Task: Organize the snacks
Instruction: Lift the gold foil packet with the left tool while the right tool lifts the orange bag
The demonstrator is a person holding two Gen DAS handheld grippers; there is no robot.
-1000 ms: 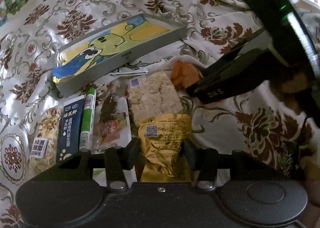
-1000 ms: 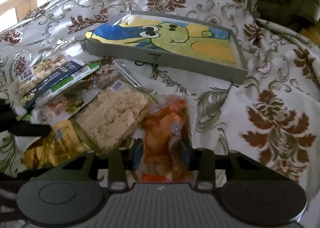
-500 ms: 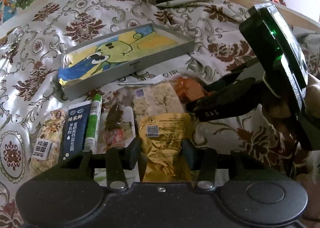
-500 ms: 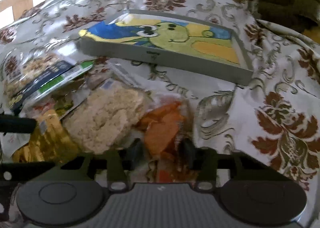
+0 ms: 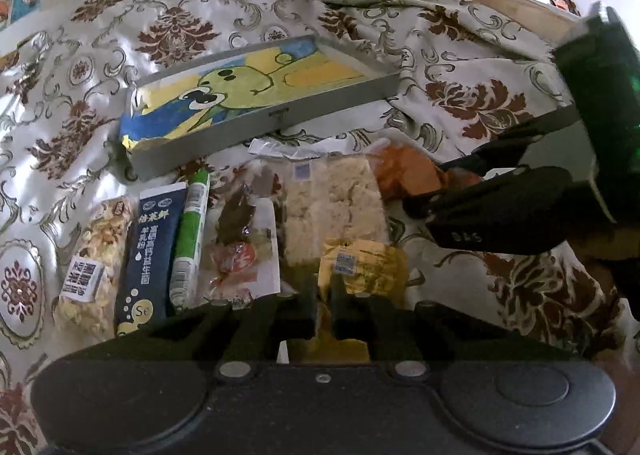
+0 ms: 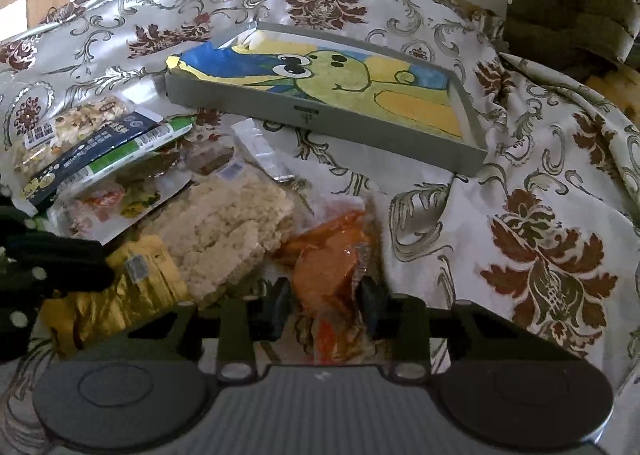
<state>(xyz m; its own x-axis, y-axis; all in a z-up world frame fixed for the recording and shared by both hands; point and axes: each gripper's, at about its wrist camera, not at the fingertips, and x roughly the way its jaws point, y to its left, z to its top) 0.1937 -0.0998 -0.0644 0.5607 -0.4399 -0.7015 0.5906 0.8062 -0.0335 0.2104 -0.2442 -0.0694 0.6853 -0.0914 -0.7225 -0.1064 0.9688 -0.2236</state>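
Several snack packets lie in a row on a patterned cloth in front of a shallow grey tray [image 5: 276, 115] [image 6: 320, 123] with a cartoon drawing inside. My left gripper [image 5: 324, 307] is shut on the near edge of the gold foil packet [image 5: 360, 267], also seen in the right wrist view [image 6: 132, 287]. My right gripper [image 6: 324, 307] has the orange snack packet [image 6: 328, 263] between its jaws; they are closing and the pads touch its sides. In the left wrist view the right gripper [image 5: 428, 187] reaches in from the right onto that orange packet [image 5: 404, 175].
Left of the gold packet lie a pale rice cracker pack [image 5: 336, 207] [image 6: 224, 231], a clear candy pack [image 5: 240, 251], a green stick [image 5: 192, 231], a dark blue sachet [image 5: 148, 251] and a nut bag [image 5: 92, 255]. The rumpled cloth [image 6: 540, 255] lies to the right.
My left jaws have shut on the gold packet's edge. My right jaws have narrowed around the orange packet, which now looks bunched between them.
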